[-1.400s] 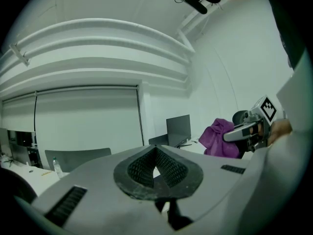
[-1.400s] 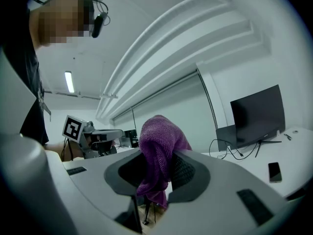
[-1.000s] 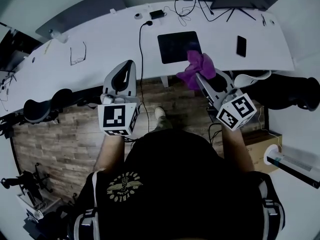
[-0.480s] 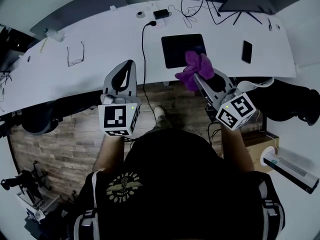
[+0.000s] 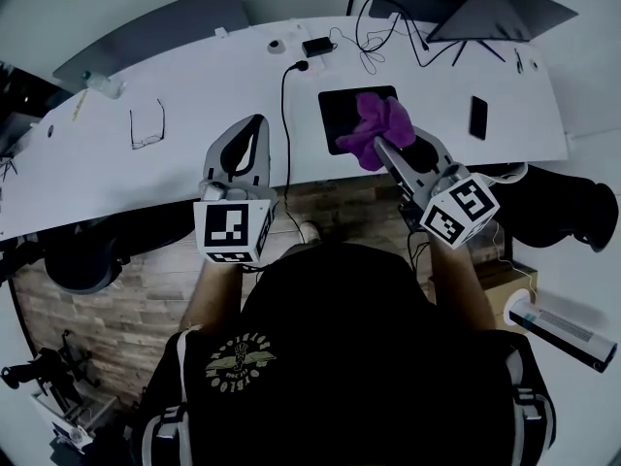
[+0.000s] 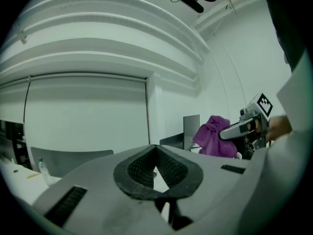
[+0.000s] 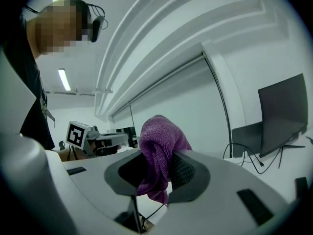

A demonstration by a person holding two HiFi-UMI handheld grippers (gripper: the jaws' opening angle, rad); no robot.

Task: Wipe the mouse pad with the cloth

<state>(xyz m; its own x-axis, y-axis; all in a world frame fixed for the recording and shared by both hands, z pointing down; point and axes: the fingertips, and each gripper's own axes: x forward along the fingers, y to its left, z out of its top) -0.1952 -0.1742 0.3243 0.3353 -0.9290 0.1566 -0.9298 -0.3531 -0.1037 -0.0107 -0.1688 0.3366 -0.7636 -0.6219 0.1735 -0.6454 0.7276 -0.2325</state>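
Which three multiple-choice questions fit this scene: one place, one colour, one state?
1. In the head view, the eyeglasses lie: A) on the mouse pad; B) on the desk, left of the mouse pad; C) on the floor.
2. The cloth is: A) yellow; B) white; C) purple.
3. The right gripper is: A) shut on the cloth; B) open, empty; C) shut on a cup.
Answers: 1 B, they rest on the white desk; 2 C, purple in every view; 3 A, its jaws pinch the cloth.

Head view steeply down over desk (image 5: 213, 85), both gripper views level, sharing cloth (image 5: 380, 124)
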